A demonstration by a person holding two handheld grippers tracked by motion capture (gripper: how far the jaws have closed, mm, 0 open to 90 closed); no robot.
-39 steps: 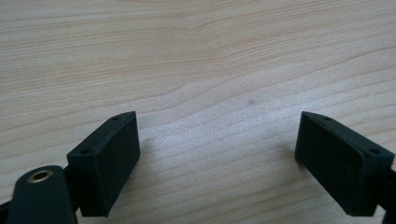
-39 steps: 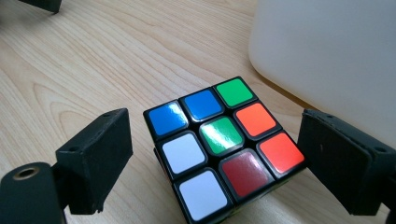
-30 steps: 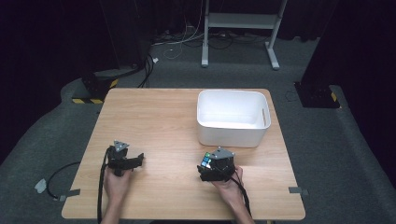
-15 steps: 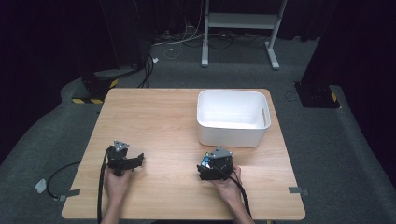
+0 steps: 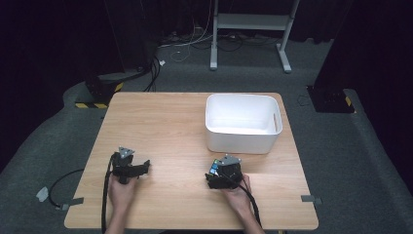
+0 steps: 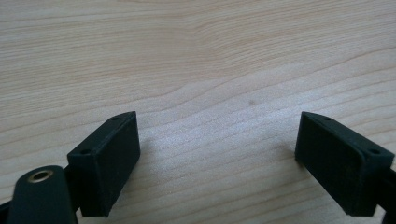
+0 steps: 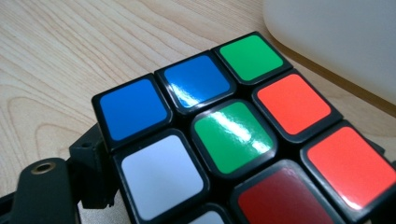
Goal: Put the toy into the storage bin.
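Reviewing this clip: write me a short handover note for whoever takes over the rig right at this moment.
Left tool: open, holding nothing, low over the bare light wooden table.
Right tool: shut on the scrambled multicoloured puzzle cube, near the table's front edge.
White rectangular plastic bin: just beyond the right tool, apparently nothing in it.
Done: cube grasped.
Left: probably carry the cube into the bin and release it.

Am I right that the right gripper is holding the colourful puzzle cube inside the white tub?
Not quite. The right gripper does hold the puzzle cube, but over the wooden table, in front of the white tub, not inside it. The high view shows the gripper short of the tub's near wall.
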